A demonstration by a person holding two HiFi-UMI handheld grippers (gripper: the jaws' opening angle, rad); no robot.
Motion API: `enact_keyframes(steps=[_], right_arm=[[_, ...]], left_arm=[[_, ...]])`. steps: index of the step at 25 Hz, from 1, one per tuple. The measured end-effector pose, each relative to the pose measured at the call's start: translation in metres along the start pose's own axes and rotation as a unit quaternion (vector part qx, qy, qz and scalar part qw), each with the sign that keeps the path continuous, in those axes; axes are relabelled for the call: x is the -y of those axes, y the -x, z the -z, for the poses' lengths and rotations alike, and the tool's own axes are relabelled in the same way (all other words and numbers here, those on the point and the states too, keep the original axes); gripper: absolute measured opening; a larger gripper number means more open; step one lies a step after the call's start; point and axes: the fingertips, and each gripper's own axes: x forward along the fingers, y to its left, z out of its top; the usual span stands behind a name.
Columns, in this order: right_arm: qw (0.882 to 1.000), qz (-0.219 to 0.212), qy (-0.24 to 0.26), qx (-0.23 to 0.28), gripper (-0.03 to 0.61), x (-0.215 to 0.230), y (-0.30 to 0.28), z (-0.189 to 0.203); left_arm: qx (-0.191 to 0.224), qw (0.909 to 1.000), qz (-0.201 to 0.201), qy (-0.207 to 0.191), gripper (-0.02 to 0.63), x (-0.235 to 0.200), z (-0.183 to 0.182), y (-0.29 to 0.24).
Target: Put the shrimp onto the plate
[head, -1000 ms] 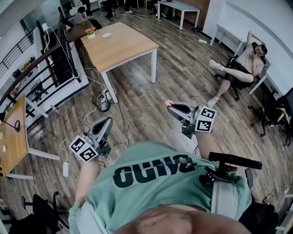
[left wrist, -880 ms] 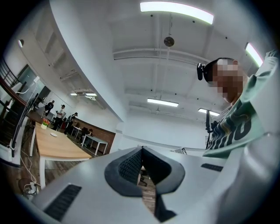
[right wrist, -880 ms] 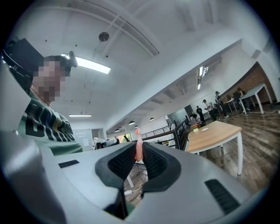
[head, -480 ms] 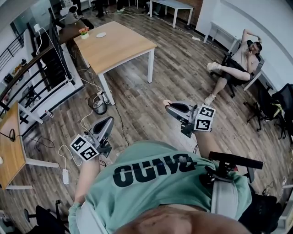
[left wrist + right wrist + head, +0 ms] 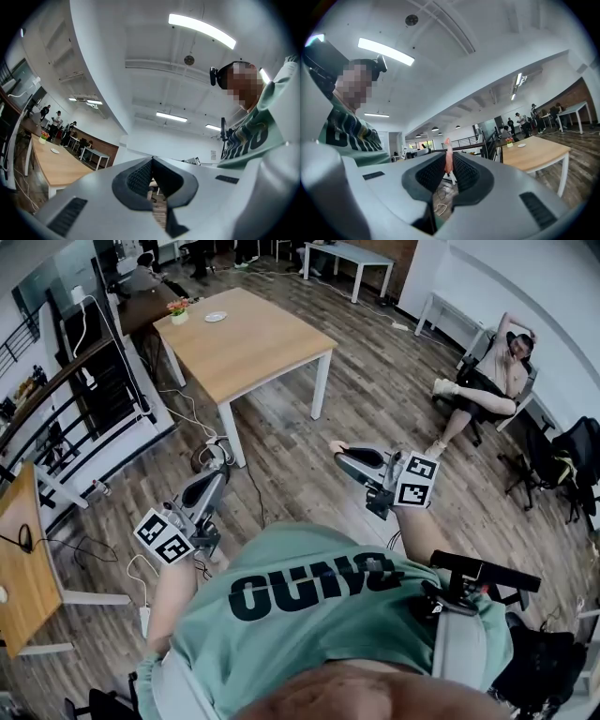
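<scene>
The wooden table (image 5: pixel 248 338) has drawn closer in the head view.

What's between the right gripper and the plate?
In the head view, only bare floor and tabletop lie between the right gripper and the plate.

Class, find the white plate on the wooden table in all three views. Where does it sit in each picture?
Head view: the plate is near the top, left of centre, at the table's far end.
Left gripper view: far left, just below mid-height.
Right gripper view: right of centre, just below mid-height.
Shared landmark: the flower pot beside it on the wooden table.
</scene>
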Motion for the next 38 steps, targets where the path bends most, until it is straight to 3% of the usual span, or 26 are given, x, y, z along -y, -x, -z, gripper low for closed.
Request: enact_keyframes(steps=[7, 14, 22, 29, 38], right_arm=[[0.999, 0.022, -0.019, -0.015, 0.049, 0.014, -0.047, 0.010], [0.999, 0.031, -0.020, -0.025, 0.049, 0.052, -0.055, 0.006], [0.999, 0.024, -0.042, -0.002, 0.049, 0.148, 0.021, -0.006], [0.999, -0.018, -0.046, 0.006, 0.049, 0.236, 0.093, -0.032], [0.997, -0.001, -0.071, 0.015, 0.049, 0.308, 0.155, -0.033]], left_arm=[[-0.006, 0.9995, 0.006, 0.029, -0.006, -0.055, 0.003, 0.019], [-0.024, 0.9982, 0.020, 0.050, -0.006, -0.089, 0.019, -0.020], [-0.043, 0.9984, 0.015, 0.034, -0.005, -0.082, 0.047, -0.140], [-0.053, 0.9983, 0.000, 0.025, -0.006, -0.057, 0.075, -0.265], [-0.076, 0.9966, -0.006, 0.031, -0.006, -0.061, 0.098, -0.347]])
